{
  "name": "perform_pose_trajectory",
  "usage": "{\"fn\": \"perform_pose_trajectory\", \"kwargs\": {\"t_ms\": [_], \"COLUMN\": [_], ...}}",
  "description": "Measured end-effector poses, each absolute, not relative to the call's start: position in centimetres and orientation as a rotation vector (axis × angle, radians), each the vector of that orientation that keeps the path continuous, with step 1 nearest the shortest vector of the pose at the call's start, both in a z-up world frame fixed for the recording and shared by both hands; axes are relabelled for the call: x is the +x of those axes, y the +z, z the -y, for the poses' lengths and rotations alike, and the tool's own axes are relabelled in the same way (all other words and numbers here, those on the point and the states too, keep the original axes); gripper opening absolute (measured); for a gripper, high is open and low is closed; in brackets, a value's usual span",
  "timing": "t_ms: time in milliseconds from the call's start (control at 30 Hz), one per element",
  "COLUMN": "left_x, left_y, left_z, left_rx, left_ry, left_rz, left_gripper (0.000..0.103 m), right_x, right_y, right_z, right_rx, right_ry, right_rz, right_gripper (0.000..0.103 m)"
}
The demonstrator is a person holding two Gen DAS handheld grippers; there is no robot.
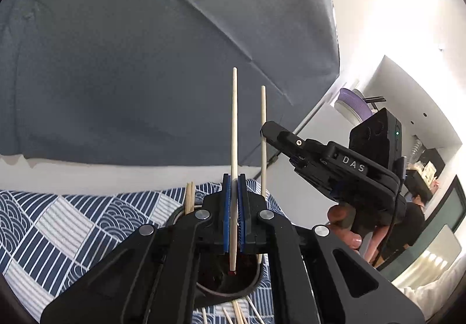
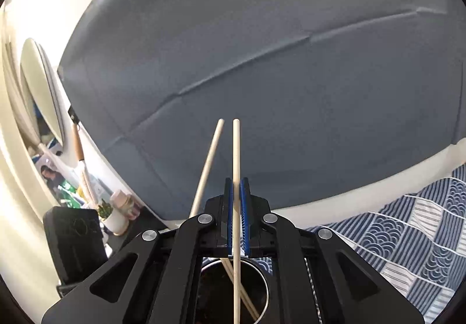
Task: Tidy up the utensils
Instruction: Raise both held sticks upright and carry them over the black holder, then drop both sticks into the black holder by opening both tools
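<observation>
Claws (image 1: 234, 207) around pale wooden chopsticks (image 1: 234, 126)

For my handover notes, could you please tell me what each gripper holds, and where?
Each holds one chopstick upright: the left gripper clamps its chopstick low on the shaft; the right gripper grips its chopstick near mid-length.

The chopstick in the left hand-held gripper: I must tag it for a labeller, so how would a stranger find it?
Start at the patterned blue-and-white cloth and find the dark round holder on it. Above its mouth, the left hand-held gripper clamps one pale chopstick upright between blue pads. Unlike the second stick pinched by the right hand-held gripper, it stands taller.
</observation>
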State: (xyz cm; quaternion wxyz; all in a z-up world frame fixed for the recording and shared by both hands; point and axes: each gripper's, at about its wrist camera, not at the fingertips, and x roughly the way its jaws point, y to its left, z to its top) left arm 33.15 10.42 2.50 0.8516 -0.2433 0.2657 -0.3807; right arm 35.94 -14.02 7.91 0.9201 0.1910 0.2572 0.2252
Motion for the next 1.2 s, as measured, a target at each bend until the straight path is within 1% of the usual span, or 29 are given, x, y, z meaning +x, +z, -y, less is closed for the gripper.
{"fn": "perform_pose_trajectory", "kwargs": {"t_ms": [167, 367, 533, 733, 833, 933, 967, 1000, 1033, 1067, 1100, 1133, 1167, 1200], "left_x": [32.8, 31.7, 29.7, 28.0, 27.7, 27.7, 27.7, 27.6, 27.2, 26.8, 26.3, 25.9, 25.4, 24.6], "left_y": [1.2, -0.5, 0.3, 0.6, 1.0, 1.7, 2.1, 2.5, 2.6, 3.1, 3.6, 3.9, 4.3, 4.8], "left_z": [-9.3, -8.5, -8.5, -9.2, -9.4, -9.0, -9.0, -9.0, -8.9, -8.8, -8.7, -8.6, -8.7, -8.9], "left_rx": [-0.5, -0.479, -0.403, -0.357, -0.314, -0.267, -0.259, -0.253, -0.238, -0.21, -0.18, -0.165, -0.157, -0.16], "left_ry": [-0.769, -0.741, -0.698, -0.635, -0.615, -0.603, -0.596, -0.592, -0.586, -0.569, -0.553, -0.546, -0.537, -0.532], "left_rz": [-0.541, -0.573, -0.581, -0.64, -0.689, -0.74, -0.758, -0.767, -0.768, -0.766, -0.766, -0.769, -0.766, -0.774], "left_gripper": [0.005, 0.005, 0.005, 0.005, 0.005, 0.007, 0.012, 0.016, 0.024, 0.036, 0.045, 0.055, 0.058, 0.06], "right_x": [36.3, 35.4, 33.7, 32.5, 31.9, 31.7, 31.6, 31.4, 31.2, 30.8, 30.6, 30.2, 29.8, 29.2], "right_y": [6.2, 4.4, 4.0, 3.2, 3.2, 3.3, 3.5, 3.6, 3.9, 4.3, 4.6, 5.1, 5.5, 5.9], "right_z": [13.9, 13.1, 12.4, 11.6, 11.4, 11.2, 11.2, 11.2, 11.3, 11.5, 11.7, 12.0, 12.2, 12.5], "right_rx": [0.407, 0.351, 0.258, 0.199, 0.155, 0.148, 0.131, 0.118, 0.106, 0.103, 0.101, 0.094, 0.086, 0.069], "right_ry": [0.49, 0.492, 0.507, 0.519, 0.509, 0.516, 0.507, 0.504, 0.504, 0.504, 0.503, 0.507, 0.513, 0.515], "right_rz": [-0.533, -0.598, -0.636, -0.722, -0.756, -0.799, -0.803, -0.803, -0.799, -0.788, -0.78, -0.773, -0.771, -0.765], "right_gripper": [0.005, 0.005, 0.005, 0.005, 0.009, 0.01, 0.011, 0.019, 0.028, 0.03, 0.032, 0.032, 0.034, 0.041]}}
